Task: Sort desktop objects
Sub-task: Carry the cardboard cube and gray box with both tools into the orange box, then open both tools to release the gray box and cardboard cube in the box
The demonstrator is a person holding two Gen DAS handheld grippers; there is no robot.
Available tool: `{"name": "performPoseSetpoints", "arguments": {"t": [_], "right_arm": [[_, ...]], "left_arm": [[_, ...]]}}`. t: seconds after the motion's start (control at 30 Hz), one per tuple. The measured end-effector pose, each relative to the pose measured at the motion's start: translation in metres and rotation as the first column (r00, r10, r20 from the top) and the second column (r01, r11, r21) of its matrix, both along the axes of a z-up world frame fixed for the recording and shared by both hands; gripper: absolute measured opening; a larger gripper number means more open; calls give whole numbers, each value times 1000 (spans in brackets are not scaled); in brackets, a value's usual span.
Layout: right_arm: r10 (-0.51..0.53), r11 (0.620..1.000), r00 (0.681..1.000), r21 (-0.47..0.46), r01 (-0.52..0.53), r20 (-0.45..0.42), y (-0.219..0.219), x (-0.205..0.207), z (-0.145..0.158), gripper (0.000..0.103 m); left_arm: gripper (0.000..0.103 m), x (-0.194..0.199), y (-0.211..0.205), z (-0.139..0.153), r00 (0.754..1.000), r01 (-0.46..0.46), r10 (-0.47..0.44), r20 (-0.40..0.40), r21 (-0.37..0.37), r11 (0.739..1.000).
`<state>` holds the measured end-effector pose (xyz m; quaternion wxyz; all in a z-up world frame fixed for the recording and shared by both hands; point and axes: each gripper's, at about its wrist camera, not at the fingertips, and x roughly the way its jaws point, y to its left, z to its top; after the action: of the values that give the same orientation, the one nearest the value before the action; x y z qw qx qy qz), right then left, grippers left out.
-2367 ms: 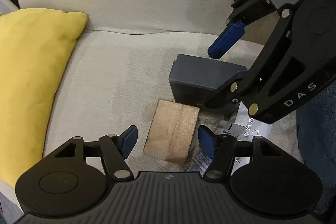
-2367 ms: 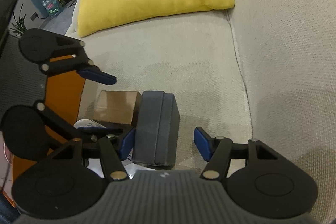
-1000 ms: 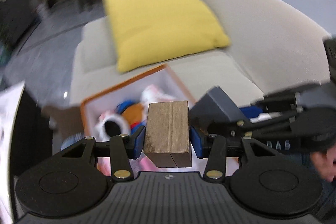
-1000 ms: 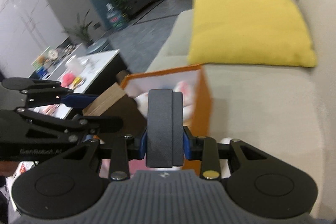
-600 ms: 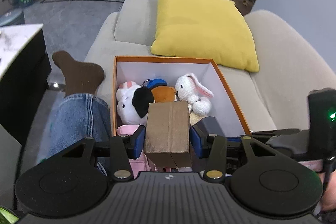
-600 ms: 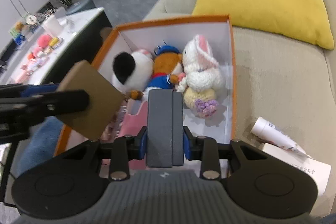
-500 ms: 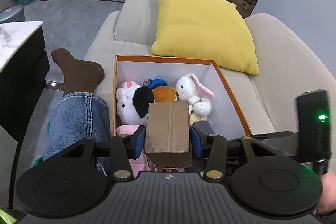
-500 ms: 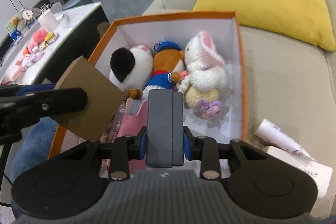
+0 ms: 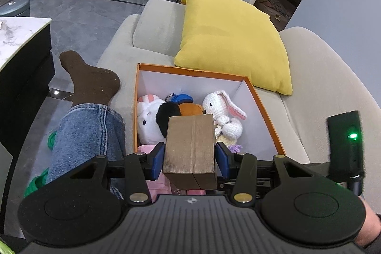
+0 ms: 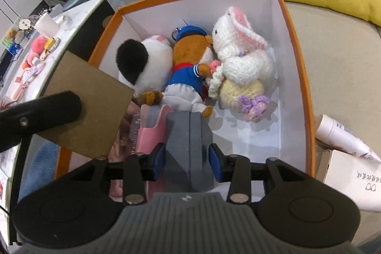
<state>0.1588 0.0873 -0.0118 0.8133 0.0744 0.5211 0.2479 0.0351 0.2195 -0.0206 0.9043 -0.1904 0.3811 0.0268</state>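
My left gripper [image 9: 190, 158] is shut on a small brown cardboard box [image 9: 190, 149] and holds it above the near end of an orange storage box [image 9: 262, 99] on the sofa. The cardboard box also shows in the right wrist view [image 10: 88, 106] at the left. My right gripper [image 10: 188, 161] is shut on a dark grey case [image 10: 189, 146] over the storage box [image 10: 295, 51]. Inside lie a white crochet rabbit [image 10: 240, 56], a brown toy in blue [image 10: 188, 70], a black-and-white plush [image 10: 142, 61] and pink items [image 10: 147, 132].
A yellow cushion [image 9: 228, 39] leans at the sofa's far end behind the box. A leg in jeans with a brown sock [image 9: 90, 101] lies left of the box. A white tube [image 10: 343, 137] and a white carton [image 10: 352, 180] lie right of it. A marble table [image 10: 35, 44] stands at left.
Both grippers closed on their objects, lifted them off the sofa seat and carried them over the orange box. In the last half second the right gripper moved closer down over the box.
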Motion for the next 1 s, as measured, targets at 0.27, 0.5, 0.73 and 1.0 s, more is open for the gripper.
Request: {"name": "performPoseSetpoints", "arguments": {"t": [0.27, 0.5, 0.73, 1.0], "right_arm": [[225, 973, 974, -59, -223, 28, -1, -18, 22, 36], [385, 910, 922, -185, -371, 42, 11, -31, 5, 28], [426, 895, 903, -167, -414, 49, 9, -28, 1, 25], [326, 942, 925, -150, -300, 195, -62, -46, 58, 33]], "left_arm": [[53, -3, -1, 4, 1000, 5, -5, 7, -3, 1000], [53, 1, -7, 8, 1000, 23, -22, 13, -30, 999], [53, 15, -23, 7, 999, 53, -53, -3, -54, 997], [53, 40, -62, -5, 995, 83, -87, -49, -71, 994]]}}
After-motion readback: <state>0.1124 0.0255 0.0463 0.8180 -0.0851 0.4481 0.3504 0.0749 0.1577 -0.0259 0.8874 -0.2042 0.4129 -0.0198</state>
